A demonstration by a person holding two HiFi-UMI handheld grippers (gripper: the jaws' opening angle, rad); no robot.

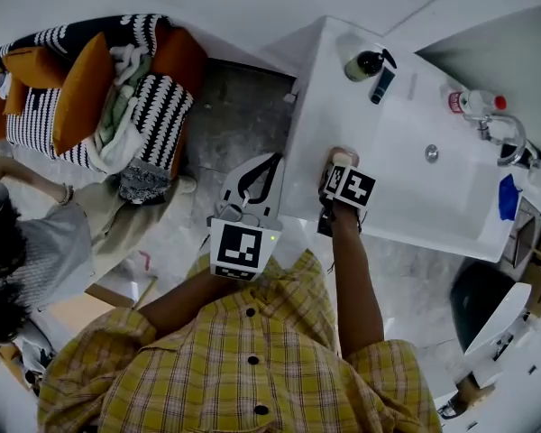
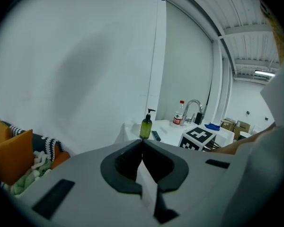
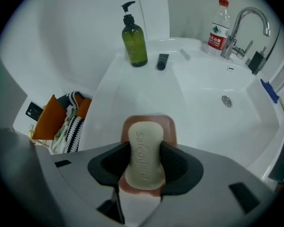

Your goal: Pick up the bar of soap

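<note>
**Soap gripped, lift not yet shown**

We found the right gripper [image 3: 144,148] down at the near rim of the white ceramic sink [image 3: 203,89], its dark padded jaws closed part-way and pressing on both long flanks of the pale oval bar of soap [image 3: 143,160]. The soap lay over a reddish-brown rounded soap dish [image 3: 149,121], and we could not tell whether it had cleared the dish or rested on it. The left gripper [image 2: 142,143] was held off to the side of the sink, aimed at the wall, its jaws brought together on nothing. We judged the reach and the grasp done. What remained was raising the bar clear of the dish.
</note>
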